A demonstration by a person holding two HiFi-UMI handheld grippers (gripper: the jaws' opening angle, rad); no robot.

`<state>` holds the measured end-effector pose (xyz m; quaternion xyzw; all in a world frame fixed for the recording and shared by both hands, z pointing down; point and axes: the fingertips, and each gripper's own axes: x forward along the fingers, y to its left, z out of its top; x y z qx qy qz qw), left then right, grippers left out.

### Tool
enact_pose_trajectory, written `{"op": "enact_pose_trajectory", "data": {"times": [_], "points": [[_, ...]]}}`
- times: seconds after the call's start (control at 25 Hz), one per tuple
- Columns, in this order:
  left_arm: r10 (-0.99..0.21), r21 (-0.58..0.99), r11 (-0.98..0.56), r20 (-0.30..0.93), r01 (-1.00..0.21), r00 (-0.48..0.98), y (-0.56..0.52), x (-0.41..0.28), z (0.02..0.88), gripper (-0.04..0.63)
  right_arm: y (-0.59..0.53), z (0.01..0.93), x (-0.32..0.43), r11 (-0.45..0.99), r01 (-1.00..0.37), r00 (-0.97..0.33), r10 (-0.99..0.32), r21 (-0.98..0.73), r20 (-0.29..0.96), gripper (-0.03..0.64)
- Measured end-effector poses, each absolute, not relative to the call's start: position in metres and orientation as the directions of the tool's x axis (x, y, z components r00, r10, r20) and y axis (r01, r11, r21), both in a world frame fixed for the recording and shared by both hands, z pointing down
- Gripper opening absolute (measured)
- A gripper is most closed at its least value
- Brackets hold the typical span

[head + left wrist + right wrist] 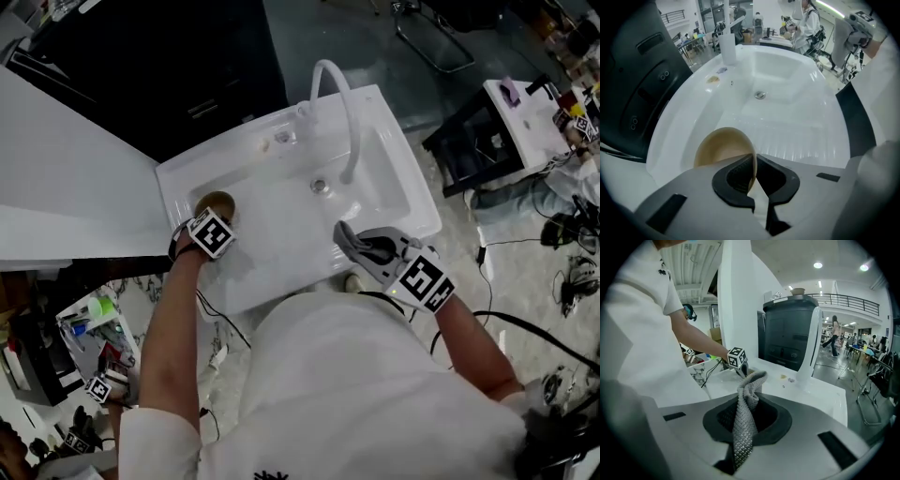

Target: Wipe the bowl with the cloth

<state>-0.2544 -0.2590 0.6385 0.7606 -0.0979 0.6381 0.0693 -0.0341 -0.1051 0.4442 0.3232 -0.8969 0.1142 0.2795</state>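
- Head view: your left gripper points down at the left end of the white sink, its jaws pressed together on the rim of the tan bowl.
- The bowl sits on the sink's shallow left part, well apart from the drain and the faucet.
- Your right gripper is at the sink's near edge, pinching the grey cloth. The cloth's free end hangs over the sink, well apart from the bowl.
- Left gripper view: the jaws of the left gripper are almost together, with only the bowl's thin wall between the pads. The bowl is tilted, its hollow facing the camera, above the ribbed shelf of the sink. You cannot tell whether it touches the shelf.
- Right gripper view: the right gripper clamps the cloth, which stands up out of the jaws in a crumpled tuft. Beyond it you see your left arm reaching to the sink and a dark machine behind.
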Motion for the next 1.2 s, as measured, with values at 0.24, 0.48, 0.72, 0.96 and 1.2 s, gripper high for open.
{"op": "enact_pose_trajectory", "data": {"times": [0.24,0.48,0.72,0.96,1.2], "points": [[-0.098,-0.076,-0.983,0.988,-0.17,0.123,-0.283,-0.256,0.649,0.017,-0.104,0.444,-0.036,0.725,-0.688,-0.597,-0.542,-0.03,0.591,0.029],[-0.125,-0.11,-0.985,0.986,-0.135,0.114,-0.286,-0.256,0.658,0.049,-0.104,0.443,-0.039,0.707,-0.706,-0.584,-0.555,-0.033,0.592,0.029],[-0.142,-0.118,-0.981,0.978,-0.155,0.154,-0.288,-0.253,0.647,0.124,-0.102,0.443,-0.04,0.712,-0.701,-0.587,-0.551,-0.031,0.593,0.029],[-0.178,-0.136,-0.971,0.959,-0.195,0.22,-0.283,-0.247,0.62,0.138,-0.1,0.44,-0.038,0.734,-0.678,-0.608,-0.54,-0.027,0.582,0.029],[-0.249,-0.12,-0.925,0.908,-0.362,0.335,-0.279,-0.238,0.58,0.137,-0.1,0.439,-0.038,0.774,-0.633,-0.646,-0.509,-0.026,0.569,0.029]]}}
